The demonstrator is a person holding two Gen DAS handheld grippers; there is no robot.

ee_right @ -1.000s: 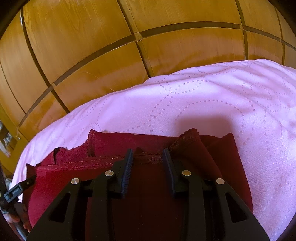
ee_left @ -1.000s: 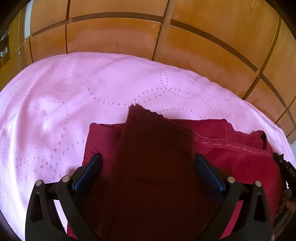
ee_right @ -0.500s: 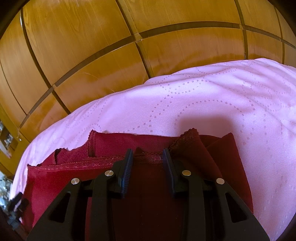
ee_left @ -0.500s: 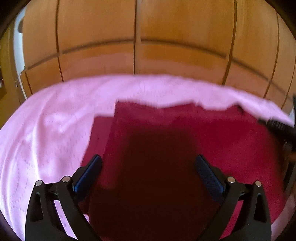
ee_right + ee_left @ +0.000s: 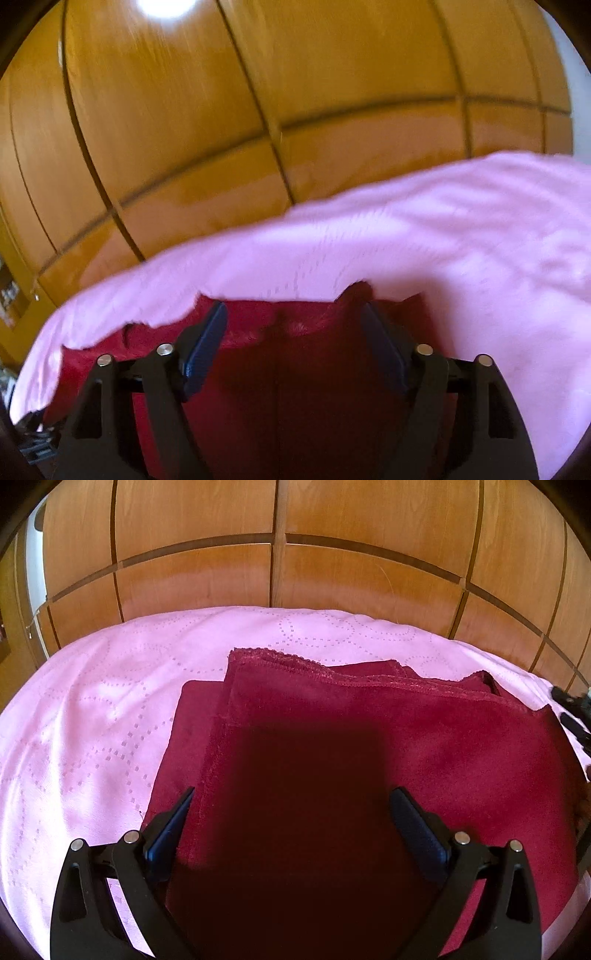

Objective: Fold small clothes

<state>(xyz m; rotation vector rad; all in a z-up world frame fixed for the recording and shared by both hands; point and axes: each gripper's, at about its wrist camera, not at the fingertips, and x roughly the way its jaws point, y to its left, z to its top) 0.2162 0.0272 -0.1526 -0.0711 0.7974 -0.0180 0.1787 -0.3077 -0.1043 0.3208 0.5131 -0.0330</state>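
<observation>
A dark red garment [image 5: 332, 738] lies folded in layers on the pink bedspread [image 5: 92, 720], its lace-trimmed edge toward the far side. My left gripper [image 5: 291, 805] hovers over its near part, open, with nothing between the fingers. In the right wrist view the same red garment [image 5: 295, 369] lies below my right gripper [image 5: 293, 321]. Its jaws are opening and stand apart over the cloth, the pads no longer pressing on the hem. That view is blurred by motion. The right gripper's tip [image 5: 572, 716] shows at the right edge of the left wrist view.
Wooden panelled wardrobe doors [image 5: 277, 572] rise just behind the bed's far edge. The pink bedspread [image 5: 461, 240] spreads out to the left and right of the garment. A small dark object [image 5: 33, 446] sits at the lower left of the right wrist view.
The raised flap in front of the left gripper has dropped flat onto the garment. My right gripper has let go of the hem, opened wide and lifted, tilting up toward the wardrobe.
</observation>
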